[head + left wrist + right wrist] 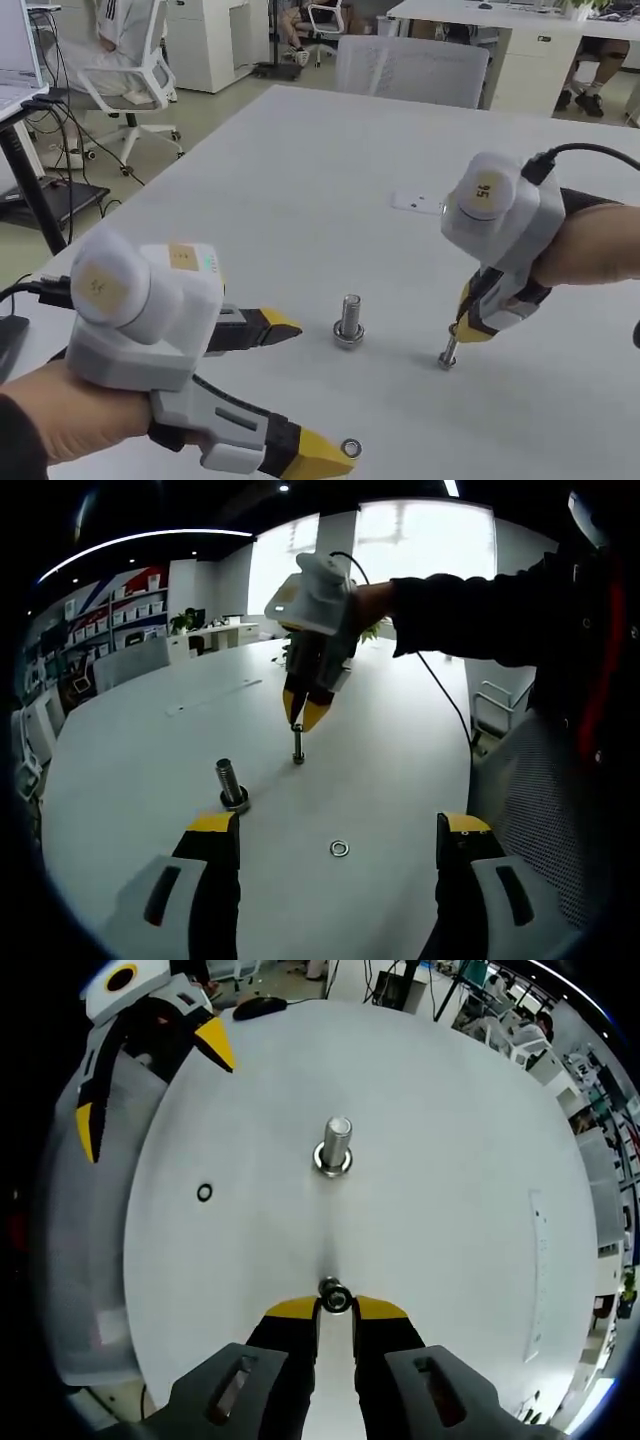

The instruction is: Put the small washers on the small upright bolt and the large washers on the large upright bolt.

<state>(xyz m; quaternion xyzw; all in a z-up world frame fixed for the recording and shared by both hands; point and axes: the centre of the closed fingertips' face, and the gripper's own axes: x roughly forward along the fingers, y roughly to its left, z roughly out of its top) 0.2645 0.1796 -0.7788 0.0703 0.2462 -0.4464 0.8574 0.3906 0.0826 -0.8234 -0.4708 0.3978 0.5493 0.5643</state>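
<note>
The large upright bolt (349,320) (231,783) (334,1146) stands mid-table with washers at its base. To its right stands the small upright bolt (447,354) (297,748). My right gripper (463,328) (302,718) (336,1308) points down onto that bolt's top, its jaws nearly together on a small ring-shaped washer (335,1294). My left gripper (310,392) (338,825) (150,1088) is open and low over the table. A loose small washer (351,447) (339,849) (204,1192) lies flat between its jaws, just ahead of them.
The white table (300,190) stretches far beyond the bolts, with a small white card (417,203) lying behind them. Office chairs (125,60) and desks stand past the far edge. A person's dark sleeve (470,590) reaches in from the right.
</note>
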